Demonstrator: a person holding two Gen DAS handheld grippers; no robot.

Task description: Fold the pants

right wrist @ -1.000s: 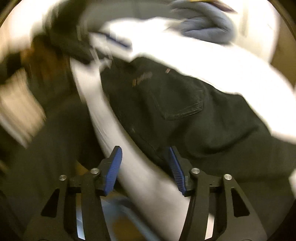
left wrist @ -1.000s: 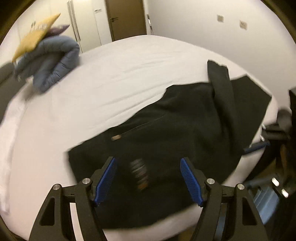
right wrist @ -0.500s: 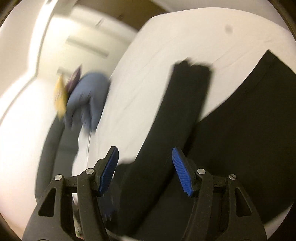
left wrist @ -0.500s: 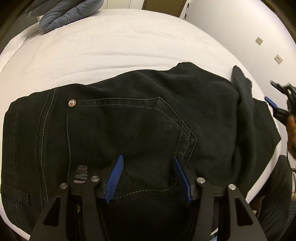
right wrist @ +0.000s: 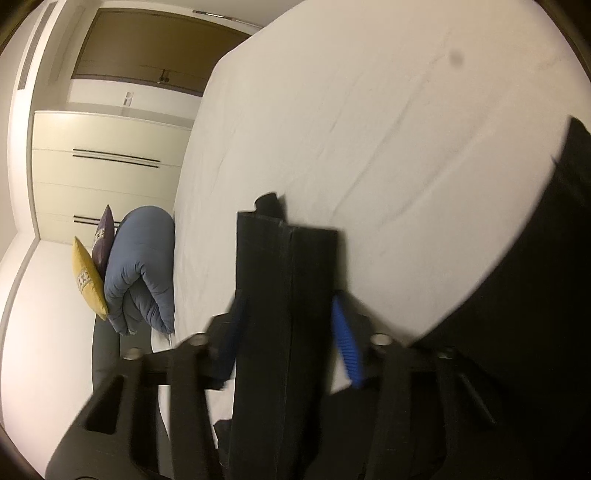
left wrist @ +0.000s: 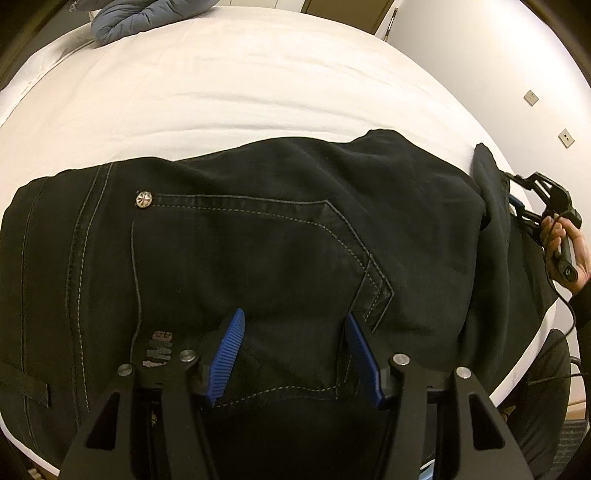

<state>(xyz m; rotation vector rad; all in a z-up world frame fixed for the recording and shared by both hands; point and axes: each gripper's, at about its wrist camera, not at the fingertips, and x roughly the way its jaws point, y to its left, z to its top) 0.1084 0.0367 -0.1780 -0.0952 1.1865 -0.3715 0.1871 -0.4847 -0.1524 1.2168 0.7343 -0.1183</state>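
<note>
Black pants lie across the near edge of a white bed, back pocket up. My left gripper is open, its blue fingers spread low over the pocket near the waistband. My right gripper is open, its jaws on either side of a folded strip of pant leg that stands between them. The right gripper also shows in the left wrist view, held in a hand at the pants' far right end.
A rolled blue duvet with yellow and purple cushions lies at the head of the bed; it also shows in the left wrist view. White wardrobes and a brown door stand beyond. The bed edge drops off at the right.
My left gripper has moved down close over the back pocket. My right gripper has swung to the leg end and moved forward so that the folded strip stands between its jaws.
</note>
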